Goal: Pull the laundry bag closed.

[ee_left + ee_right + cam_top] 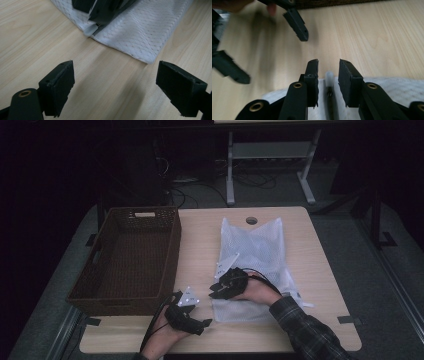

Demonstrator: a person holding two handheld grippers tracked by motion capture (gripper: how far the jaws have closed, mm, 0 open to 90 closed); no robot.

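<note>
Lying flat on the light wooden desk (200, 245) is a white mesh bag (255, 250), the landmark for everything else. Its zipper pull (329, 76), a small whitish tab at the bag's near left corner, sits between the black jaws of the right hand-held gripper (216, 290), which stand narrowly apart on either side of it; whether they touch the tab cannot be told. Just left of that corner, over bare wood, the left hand-held gripper (206, 322) is spread wide with nothing between its jaws, pointing toward the bag's edge. Further left of the bag, well apart from it, stands a dark brown woven basket (172, 245), its rim near the left hand. A round cable hole (251, 220) pierces the desk just beyond the bag's far edge. Past the desk, white table legs (230, 170) and loose cables (250, 180) sit on the dim floor.
</note>
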